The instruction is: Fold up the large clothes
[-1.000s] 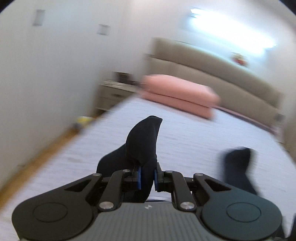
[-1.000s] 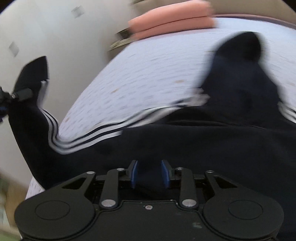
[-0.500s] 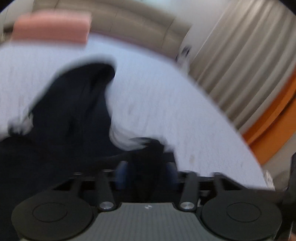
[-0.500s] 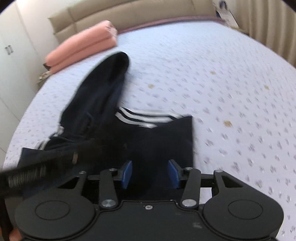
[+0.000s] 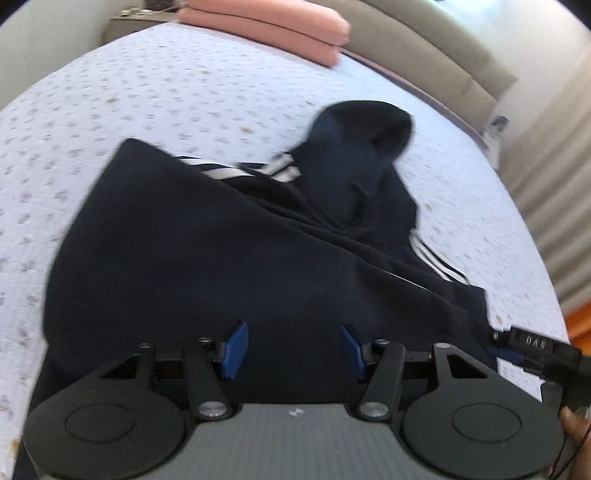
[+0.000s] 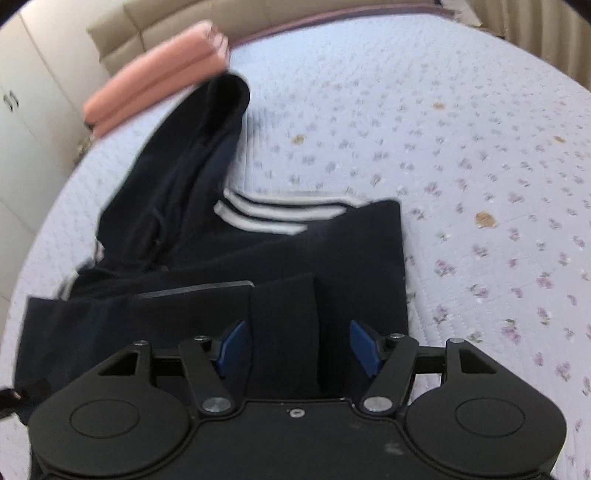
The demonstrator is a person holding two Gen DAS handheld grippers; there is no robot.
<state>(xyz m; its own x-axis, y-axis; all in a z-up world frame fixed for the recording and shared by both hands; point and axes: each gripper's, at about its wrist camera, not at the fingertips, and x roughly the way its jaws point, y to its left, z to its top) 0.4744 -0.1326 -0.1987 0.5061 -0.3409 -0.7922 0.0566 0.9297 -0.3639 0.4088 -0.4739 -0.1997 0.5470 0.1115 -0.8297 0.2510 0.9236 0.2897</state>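
One dark hooded jacket (image 5: pixel 207 258) lies on the bed (image 5: pixel 147 92); two pink pillows (image 5: pixel 266 22) at its head edge. Left gripper (image 5: pixel 293 349) fingers apart, empty; right gripper (image 6: pixel 301 345) fingers opening, cuff loose between.

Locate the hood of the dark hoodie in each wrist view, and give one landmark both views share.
Left wrist view: the hood lies upper right of centre, pointing toward the headboard, past the white stripes.
Right wrist view: the hood lies upper left of centre, its tip close to the pink pillow.
Shared landmark: the pink pillow at the head of the bed.
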